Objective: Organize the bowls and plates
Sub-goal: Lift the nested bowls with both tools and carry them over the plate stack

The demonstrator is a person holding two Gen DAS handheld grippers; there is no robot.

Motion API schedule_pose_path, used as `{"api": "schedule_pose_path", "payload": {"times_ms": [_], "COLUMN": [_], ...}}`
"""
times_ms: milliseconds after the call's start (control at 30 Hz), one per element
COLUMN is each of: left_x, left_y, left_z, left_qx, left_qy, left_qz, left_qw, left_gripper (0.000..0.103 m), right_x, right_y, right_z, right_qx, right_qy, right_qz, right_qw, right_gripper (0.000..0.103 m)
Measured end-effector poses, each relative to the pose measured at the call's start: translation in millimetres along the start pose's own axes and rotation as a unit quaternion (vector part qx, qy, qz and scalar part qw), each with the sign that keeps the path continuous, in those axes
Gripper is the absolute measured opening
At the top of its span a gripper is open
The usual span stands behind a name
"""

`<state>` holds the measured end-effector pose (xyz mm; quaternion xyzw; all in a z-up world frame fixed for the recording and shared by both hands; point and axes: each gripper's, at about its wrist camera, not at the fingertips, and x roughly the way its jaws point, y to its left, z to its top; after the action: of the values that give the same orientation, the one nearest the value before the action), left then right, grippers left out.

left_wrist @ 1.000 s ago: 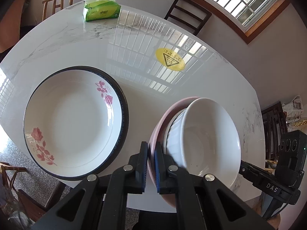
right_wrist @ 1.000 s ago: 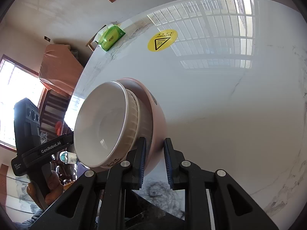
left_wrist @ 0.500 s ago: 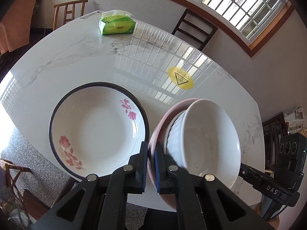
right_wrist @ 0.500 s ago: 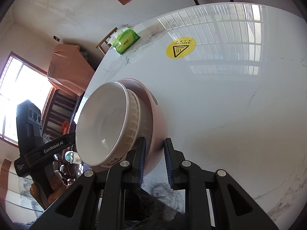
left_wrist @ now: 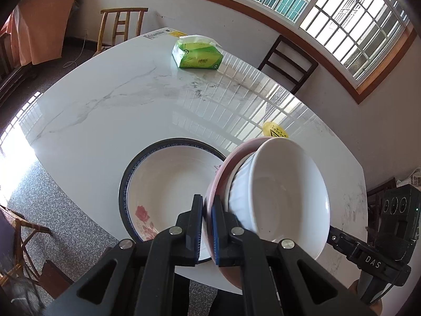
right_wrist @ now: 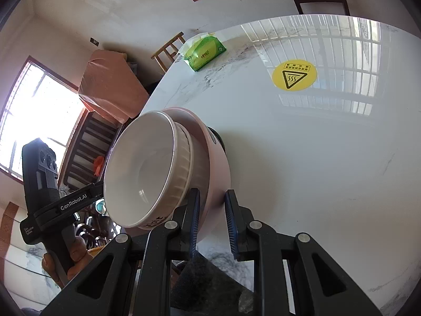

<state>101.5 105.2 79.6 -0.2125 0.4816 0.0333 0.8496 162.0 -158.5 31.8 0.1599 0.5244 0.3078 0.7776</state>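
Left tool (left_wrist: 207, 226) clamps rim of pink bowl (left_wrist: 218, 181); right tool (right_wrist: 210, 216) pinches same bowl's opposite wall (right_wrist: 214, 181), both gripping tight. White ribbed bowl (left_wrist: 279, 194) sits nested inside pink one, pair tilted & held up off desk (left_wrist: 118, 110). Just beyond/below, w/ dark rim & rose print, a plate (left_wrist: 160, 184) lies flat on desk near its front edge. Farther: yellow hot-surface sticker (right_wrist: 294, 75), then green tissue pack (left_wrist: 197, 55) at far side.
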Motion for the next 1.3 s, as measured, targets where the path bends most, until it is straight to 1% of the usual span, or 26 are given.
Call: {"api": "schedule_pose_path", "payload": {"times_ms": [133, 267, 533, 1300], "left_x": [-1.9, 3.6, 17.9, 31.9], "left_y": [21.8, 39.0, 58.9, 80.4], "left_z": [7.1, 10.7, 16.6, 14.6], "left_qx": [-0.017, -0.031, -0.043, -0.056], "left_qy": [-0.006, -0.003, 0.008, 0.024], "left_qz": [0.007, 0.01, 0.013, 0.018], "left_qw": [0.9998, 0.9995, 0.999, 0.998], "left_gripper": [0.004, 0.004, 0.004, 0.004], "right_x": [17.7, 36.6, 64.1, 78.0], "right_y": [15.8, 27.1, 36.2, 38.7], "right_z": [8.2, 15.3, 19.7, 16.2], "right_qx": [-0.009, -0.017, -0.018, -0.01], "right_qy": [0.006, 0.014, 0.033, 0.047], "right_qz": [0.009, 0.014, 0.013, 0.021], "right_qw": [1.0, 1.0, 0.999, 0.999], "right_gripper": [0.021, 0.021, 0.021, 0.022]}}
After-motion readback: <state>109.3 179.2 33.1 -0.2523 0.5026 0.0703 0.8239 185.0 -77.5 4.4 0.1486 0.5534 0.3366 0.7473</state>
